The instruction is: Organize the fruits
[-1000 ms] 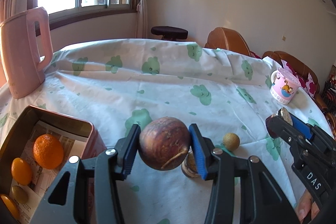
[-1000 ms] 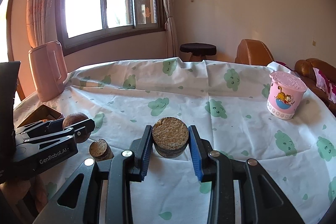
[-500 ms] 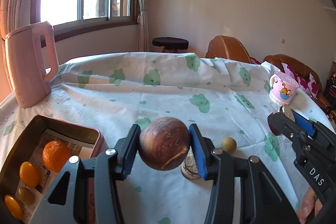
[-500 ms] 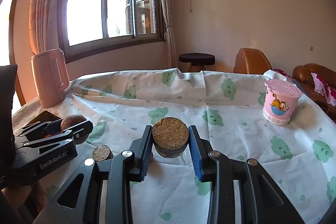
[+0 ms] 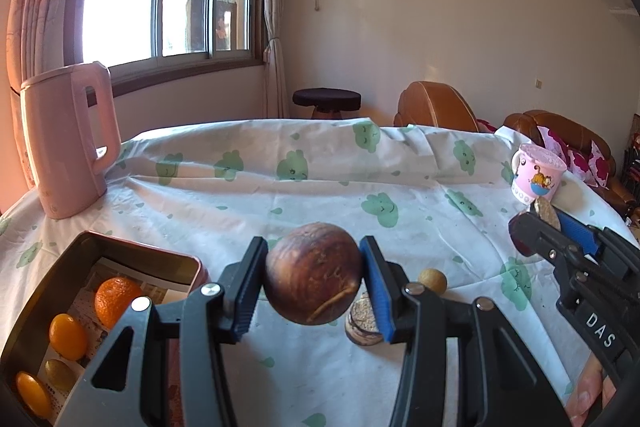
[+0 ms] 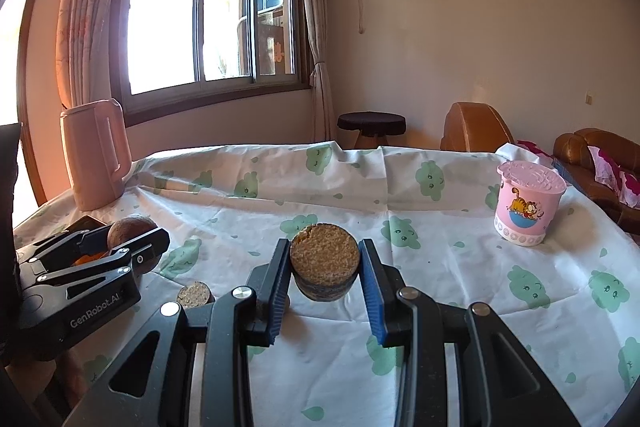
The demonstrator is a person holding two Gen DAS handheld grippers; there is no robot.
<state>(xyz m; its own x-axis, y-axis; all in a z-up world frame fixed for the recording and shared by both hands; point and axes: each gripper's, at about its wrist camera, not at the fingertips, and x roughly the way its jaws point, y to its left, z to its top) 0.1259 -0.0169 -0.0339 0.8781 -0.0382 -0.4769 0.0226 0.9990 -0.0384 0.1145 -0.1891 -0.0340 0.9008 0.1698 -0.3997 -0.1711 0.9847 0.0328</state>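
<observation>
The left hand-held gripper (image 5: 313, 286) is grasping a round brown fruit (image 5: 313, 279) above the tabletop (image 5: 312, 195), probably to carry it to the tin box (image 5: 44, 291) at 9 o'clock. The right hand-held gripper (image 6: 325, 265) clamps a brown cylinder (image 6: 325, 261). Compared with one second ago, both grips are unchanged and both views are tilted upward

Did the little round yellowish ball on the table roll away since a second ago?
No. The ball sits on the same spot of the tablecloth, beside the cork-topped piece; only the camera tilted.
</observation>
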